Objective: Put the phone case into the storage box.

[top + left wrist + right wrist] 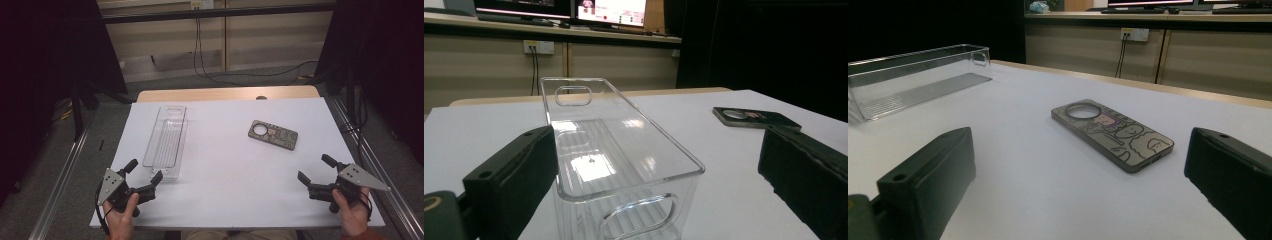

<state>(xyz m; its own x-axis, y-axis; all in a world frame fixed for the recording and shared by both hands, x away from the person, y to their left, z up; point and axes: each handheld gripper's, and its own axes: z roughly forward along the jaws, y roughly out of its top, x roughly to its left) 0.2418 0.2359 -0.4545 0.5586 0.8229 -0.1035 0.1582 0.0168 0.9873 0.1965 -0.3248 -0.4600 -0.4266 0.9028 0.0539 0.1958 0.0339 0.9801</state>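
The left tongs (pixel 144 171) sit at the near left of the worktop (pixel 225 170), jaws spread wide and holding nothing. In the left gripper view the near end of a clear plastic bin (pixel 624 165) stands between the two black jaws; the left jaw lies just beside the bin's wall, though whether it touches cannot be told, and the right jaw stands well apart from it. The person's left hand (pixel 120 217) grips the handle from below.

The right tongs (pixel 316 170) rest at the near right, jaws likewise wide apart and empty. The right gripper view looks between them at a phone case (pixel 1112 134) lying flat on the white surface, clear of both jaws. The right hand (pixel 352 212) holds that gripper near the worktop's right edge.

In the high view, the bin (pixel 166 141) is long and narrow, open side up, with a handle cut-out in each end, lying lengthwise from near to far on the left half. The phone case (pixel 272 134) lies on the right half, farther back, turned at an angle, its round camera opening toward the bin. It is dark with cartoon figures printed on it. Open white surface separates bin and case, and nothing lies between either tongs and the item ahead of it.

Counted: two tongs, one bin, one phone case.
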